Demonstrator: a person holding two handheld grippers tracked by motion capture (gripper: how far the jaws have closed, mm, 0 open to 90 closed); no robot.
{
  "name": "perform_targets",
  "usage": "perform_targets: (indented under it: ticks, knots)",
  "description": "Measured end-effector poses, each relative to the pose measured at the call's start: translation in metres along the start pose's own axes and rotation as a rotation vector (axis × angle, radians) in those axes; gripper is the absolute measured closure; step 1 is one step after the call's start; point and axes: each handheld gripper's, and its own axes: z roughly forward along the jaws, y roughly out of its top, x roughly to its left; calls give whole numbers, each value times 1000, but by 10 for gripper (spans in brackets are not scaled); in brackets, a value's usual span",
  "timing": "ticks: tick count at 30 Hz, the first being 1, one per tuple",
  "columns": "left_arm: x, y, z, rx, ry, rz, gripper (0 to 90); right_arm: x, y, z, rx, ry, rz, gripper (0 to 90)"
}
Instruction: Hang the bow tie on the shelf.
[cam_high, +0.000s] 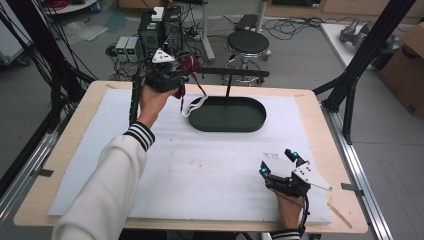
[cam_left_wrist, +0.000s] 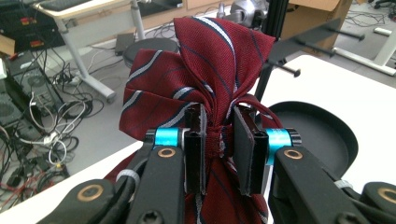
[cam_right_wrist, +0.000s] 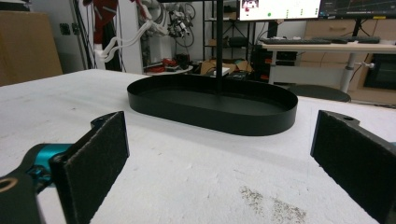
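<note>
Item: bow tie (cam_left_wrist: 205, 70), dark red with pale and navy stripes, its white strap (cam_high: 192, 106) hanging down toward the tray rim.
Location: in the air over the far-left part of the table, beside the stand's crossbar (cam_high: 235, 73).
Left gripper (cam_left_wrist: 219, 151): jaws pinching the tie at its centre knot, wings fanned above the pads.
Right gripper (cam_right_wrist: 219, 163): jaws spread wide, nothing between them, low over the white mat (cam_high: 210, 170) near the front right.
Stand: black oval tray (cam_high: 230, 115) with an upright post (cam_high: 228, 86) and pegged crossbar.
Step in hand, as judged: carrying the tie to the crossbar to hang it.
Handling advice: keep the pinch on the knot; approach the bar from above so the strap loop drapes over a peg; avoid snagging the loose strap on the post.
Risk: the fabric may slip if the grip eases early.
</note>
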Motion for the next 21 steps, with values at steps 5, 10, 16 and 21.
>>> perform_targets:
  ticks: [5,10,16,21]
  knots:
    - [-9,10,10,-17,-2,14,752,0,0,0,4,1,1,32]
    - [-12,13,21,-30,19,22,751,0,0,0,-1,0,-4,32]
    - [-15,16,34,-38,42,29,751,0,0,0,-1,-1,-3,32]
    - [-15,14,43,-52,83,41,751,0,0,0,0,-1,2,32]
